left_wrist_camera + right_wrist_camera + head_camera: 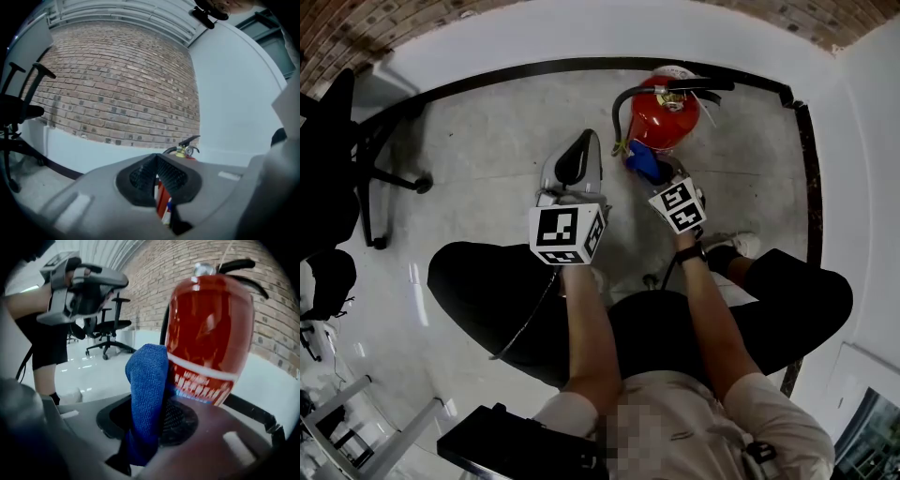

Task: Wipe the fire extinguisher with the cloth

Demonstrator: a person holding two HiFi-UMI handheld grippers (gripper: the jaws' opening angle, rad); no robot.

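Right gripper (pixel 154 420): clamped on blue cloth (pixel 146 390), pressed against lower side of red extinguisher (pixel 208 329). Extinguisher: upright on floor (pixel 487 141), by wall (pixel 581 37). Left gripper (pixel 156 172): clenched, empty, held just left of it.

The wall (pixel 581 37) hems the fire extinguisher (pixel 662 122) behind; floor (pixel 487 145) lies open toward the office chair (pixel 330 159).
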